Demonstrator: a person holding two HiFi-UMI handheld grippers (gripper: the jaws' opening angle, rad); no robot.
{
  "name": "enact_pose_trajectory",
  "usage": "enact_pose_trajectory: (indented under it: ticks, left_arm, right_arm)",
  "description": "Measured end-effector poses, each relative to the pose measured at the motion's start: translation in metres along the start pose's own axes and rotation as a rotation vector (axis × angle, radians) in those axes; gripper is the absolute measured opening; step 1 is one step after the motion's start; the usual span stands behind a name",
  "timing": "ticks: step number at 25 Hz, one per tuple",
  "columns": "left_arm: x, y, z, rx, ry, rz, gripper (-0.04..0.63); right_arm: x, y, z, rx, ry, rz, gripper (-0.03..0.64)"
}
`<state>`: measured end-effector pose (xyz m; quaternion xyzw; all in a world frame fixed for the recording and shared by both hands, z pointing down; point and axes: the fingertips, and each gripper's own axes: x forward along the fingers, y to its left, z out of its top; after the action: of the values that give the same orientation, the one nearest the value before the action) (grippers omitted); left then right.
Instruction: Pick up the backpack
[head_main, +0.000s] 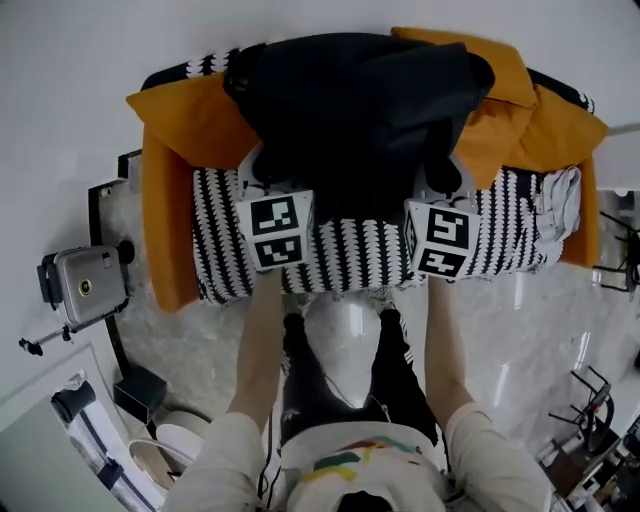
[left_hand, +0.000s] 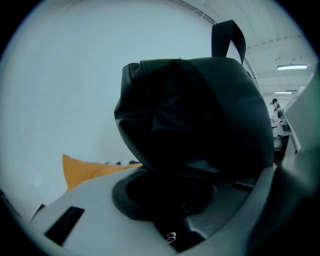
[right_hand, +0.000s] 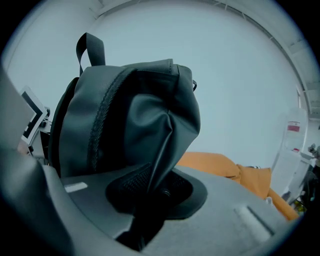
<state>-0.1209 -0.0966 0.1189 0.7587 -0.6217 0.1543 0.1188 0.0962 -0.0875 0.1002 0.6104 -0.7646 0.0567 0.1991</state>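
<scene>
A black backpack (head_main: 360, 110) hangs in the air above a sofa (head_main: 350, 260) with a black-and-white patterned cover. My left gripper (head_main: 265, 180) is shut on the bag's lower left side and my right gripper (head_main: 440, 180) on its lower right side. In the left gripper view the backpack (left_hand: 195, 120) bulges over the gripper (left_hand: 175, 220), with dark fabric pinched between the jaws. In the right gripper view a fold of the backpack (right_hand: 130, 115) runs down into the gripper (right_hand: 150, 200). The top carry loop (right_hand: 90, 47) stands upright. My fingertips are hidden by fabric.
An orange blanket (head_main: 170, 180) drapes the sofa's back and left arm. A white bundle (head_main: 560, 205) lies at the sofa's right end. A silver device on a stand (head_main: 85, 285) is to the left, a black box (head_main: 140, 392) on the floor, metal stands (head_main: 600, 400) to the right.
</scene>
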Motion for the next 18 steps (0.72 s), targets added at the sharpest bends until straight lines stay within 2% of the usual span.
enact_pose_trajectory:
  ticks: [4,10,14,18]
  left_arm:
    - [-0.034,0.004,0.086,0.012,-0.104,0.021,0.081]
    - [-0.114,0.004,0.187,0.027,-0.212,0.026,0.081]
    - [-0.162,-0.005,0.243,0.06,-0.279,0.013,0.081]
    - [-0.212,-0.017,0.273,0.08,-0.322,0.0,0.081]
  right_arm:
    - [-0.027,-0.012,0.081,0.0,-0.104,-0.004,0.072]
    - [-0.103,-0.02,0.181,-0.017,-0.214,-0.036,0.072]
    - [-0.153,-0.025,0.226,0.006,-0.284,-0.059,0.072]
    - [-0.206,-0.027,0.252,0.019,-0.342,-0.077,0.072]
